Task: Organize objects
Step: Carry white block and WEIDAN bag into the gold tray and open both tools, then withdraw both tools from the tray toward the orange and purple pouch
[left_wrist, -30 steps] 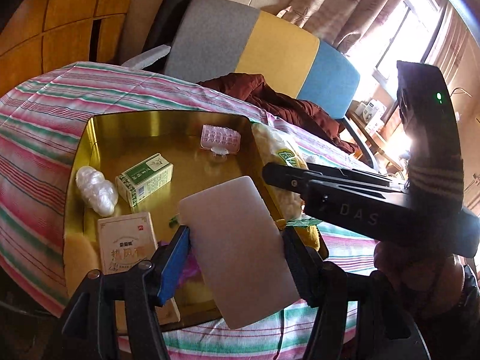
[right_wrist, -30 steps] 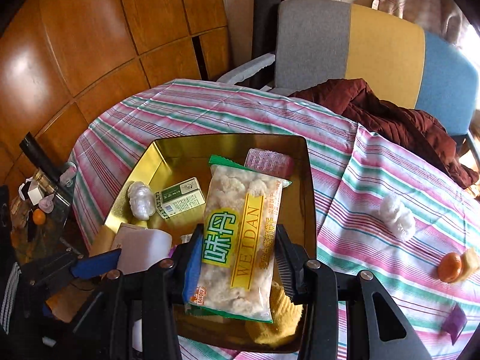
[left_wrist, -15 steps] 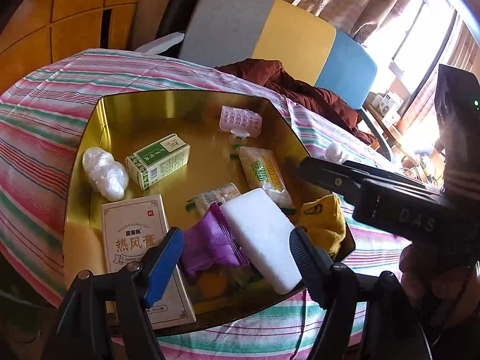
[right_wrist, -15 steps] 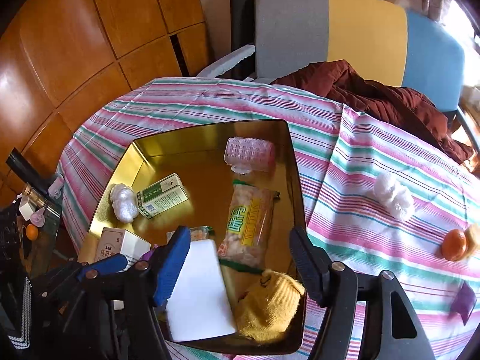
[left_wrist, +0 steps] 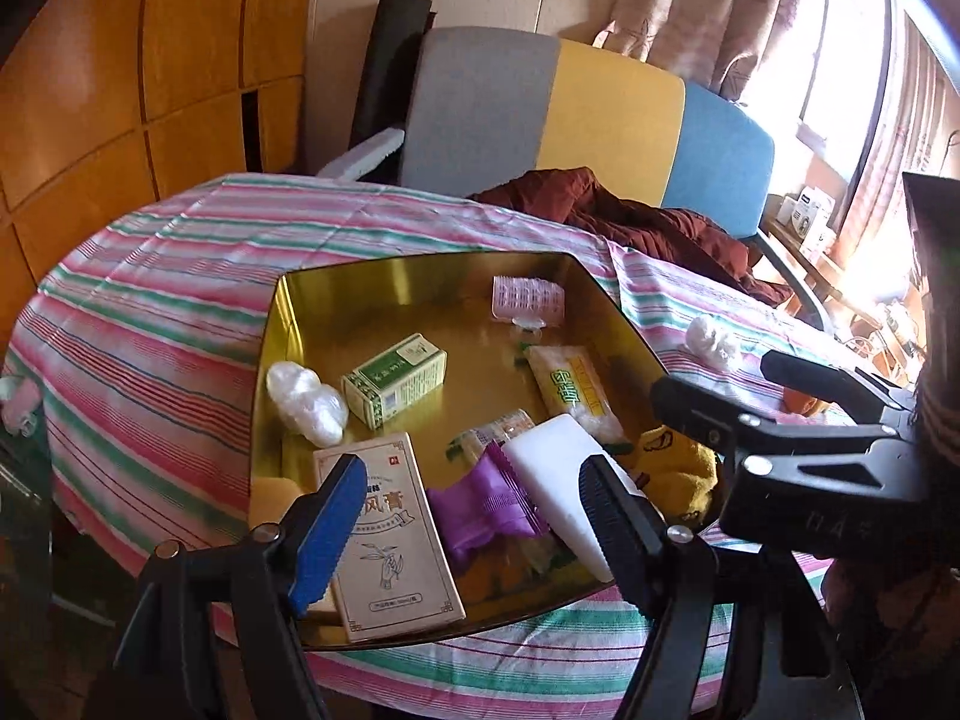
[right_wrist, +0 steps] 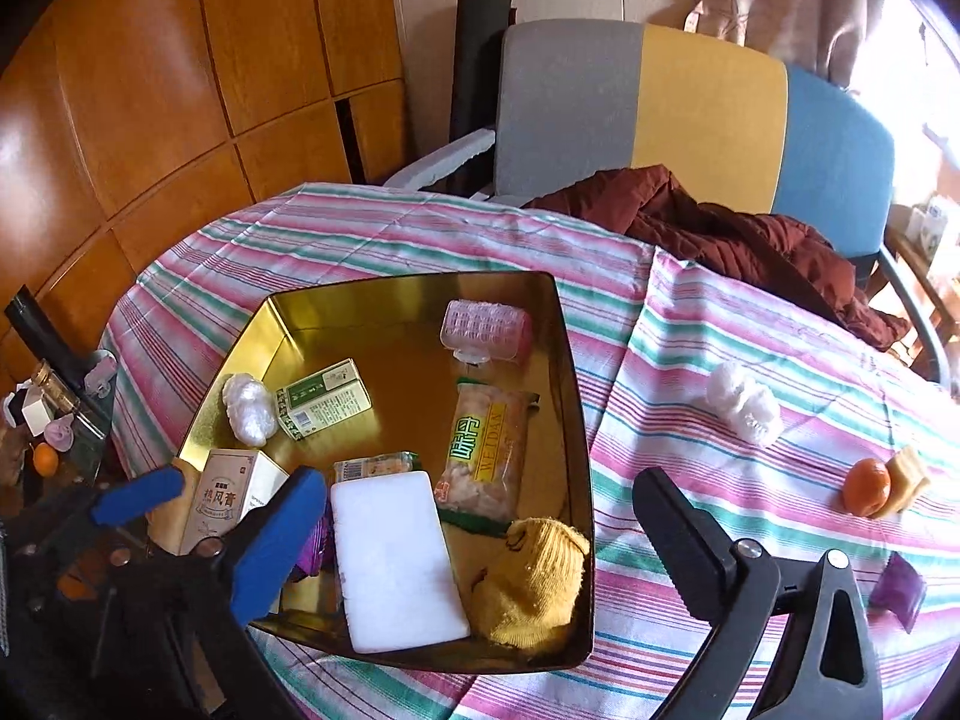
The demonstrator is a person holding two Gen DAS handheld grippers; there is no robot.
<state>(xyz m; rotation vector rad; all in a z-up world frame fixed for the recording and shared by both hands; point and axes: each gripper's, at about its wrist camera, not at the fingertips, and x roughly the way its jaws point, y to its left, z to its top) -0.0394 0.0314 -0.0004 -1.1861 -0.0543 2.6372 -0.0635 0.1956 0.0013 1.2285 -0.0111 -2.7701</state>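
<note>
The gold tray (right_wrist: pixel 576 420) holds the flat white block (right_wrist: pixel 396 564) at its near edge, the snack packet (right_wrist: pixel 486 456) behind it and the yellow sock (right_wrist: pixel 534 582) in the near right corner.

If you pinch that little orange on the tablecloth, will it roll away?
Probably, yes. The orange looks round and smooth, so a nudge could send it rolling. The yellow block touching one side might stop it that way. It lies outside the gold tin, so no wall would catch it.
</note>
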